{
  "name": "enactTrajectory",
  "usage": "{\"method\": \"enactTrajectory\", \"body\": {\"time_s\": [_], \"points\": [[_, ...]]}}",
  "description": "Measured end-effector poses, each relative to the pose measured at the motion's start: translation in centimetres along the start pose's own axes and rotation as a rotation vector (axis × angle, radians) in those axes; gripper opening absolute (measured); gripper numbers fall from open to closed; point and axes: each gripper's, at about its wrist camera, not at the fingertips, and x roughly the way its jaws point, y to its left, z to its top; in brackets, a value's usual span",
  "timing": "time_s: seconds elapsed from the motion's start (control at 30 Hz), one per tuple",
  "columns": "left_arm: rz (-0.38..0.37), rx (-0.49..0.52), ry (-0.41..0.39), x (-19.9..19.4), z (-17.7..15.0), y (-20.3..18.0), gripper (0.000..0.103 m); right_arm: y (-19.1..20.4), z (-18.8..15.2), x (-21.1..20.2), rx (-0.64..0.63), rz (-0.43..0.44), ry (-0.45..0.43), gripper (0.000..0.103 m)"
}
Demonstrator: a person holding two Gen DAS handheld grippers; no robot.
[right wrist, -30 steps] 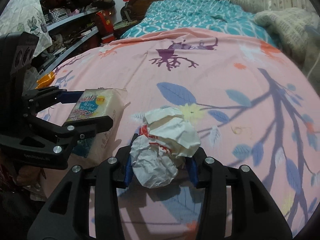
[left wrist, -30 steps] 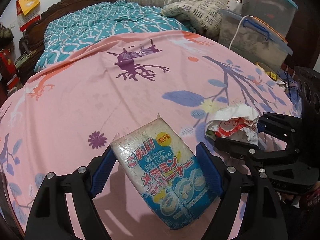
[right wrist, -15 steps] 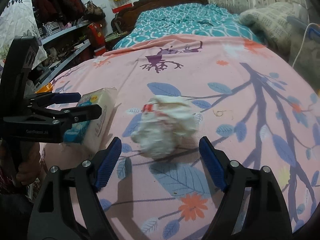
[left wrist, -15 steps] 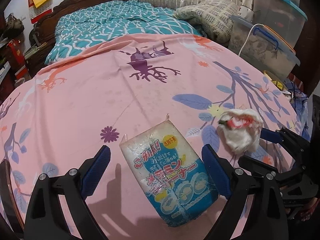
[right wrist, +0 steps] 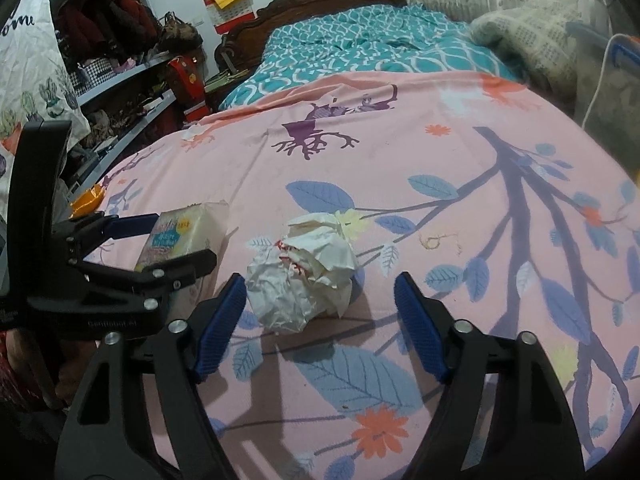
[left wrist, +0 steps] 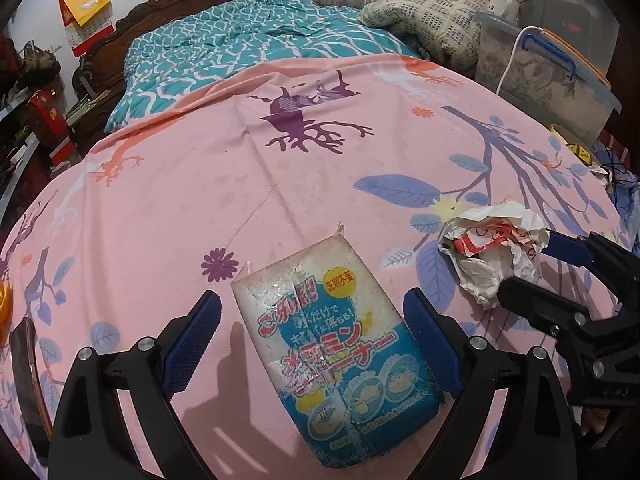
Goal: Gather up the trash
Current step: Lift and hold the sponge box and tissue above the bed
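Straddling one piece of trash each, both grippers sit low over the pink sheet [left wrist: 280, 168], jaws wide, nothing held. Left gripper [left wrist: 312, 344] frames the sponge pack [left wrist: 336, 364], which lies flat on the sheet between its fingers, gap visible on both sides, though the pack's near right corner looks close to the right pad. Pack's long axis runs roughly along the fingers, tilted a bit so the near end swings right; so a close would bite across its short width. Right gripper [right wrist: 320, 320] frames the paper wad [right wrist: 304, 276]; the wad sits off-centre, almost touching the left pad [right wrist: 222, 320], well clear of the right one. Wad is a rough ball, no real long axis.

Relative to the pack: wad lies to its right and slightly further up the sheet, near but apart. Each arm is nearer its own item, no crossing needed.

Count: one pack, one wad, two grippers, one small string scrap [right wrist: 438, 240] on the sheet beyond the wad to the right. No bin visible in either view.

Judgement: if closing next, right gripper would want a small shift left to centre the wad; crumpled paper should squash and grip easily, the plastic pack may slip
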Motion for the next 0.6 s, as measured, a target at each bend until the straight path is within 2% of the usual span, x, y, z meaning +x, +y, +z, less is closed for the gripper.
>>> {"method": "enactTrajectory", "body": {"time_s": [0.03, 0.13, 0.17, 0.4, 0.6], "points": [[0.003, 0.003, -0.001, 0.0, -0.1, -0.1, 0.088, 0.0, 0.1, 0.1, 0.002, 0.006, 0.004, 0.068], [0.008, 0.005, -0.005, -0.1, -0.2, -0.2, 0.088, 0.1, 0.2, 0.6, 0.011, 0.053, 0.021, 0.048], [0.007, 0.006, -0.006, -0.1, -0.3, -0.2, 0.088, 0.3, 0.2, 0.7, 0.005, 0.056, 0.023, 0.046], [-0.024, 0.014, -0.004, -0.3, -0.4, -0.3, 0.076, 1.2, -0.5, 0.1, -0.051, 0.030, 0.015, 0.041], [-0.027, 0.016, -0.006, -0.3, -0.4, -0.3, 0.075, 1.0, -1.0, -1.0, -0.056, 0.000, -0.012, 0.038]]}}
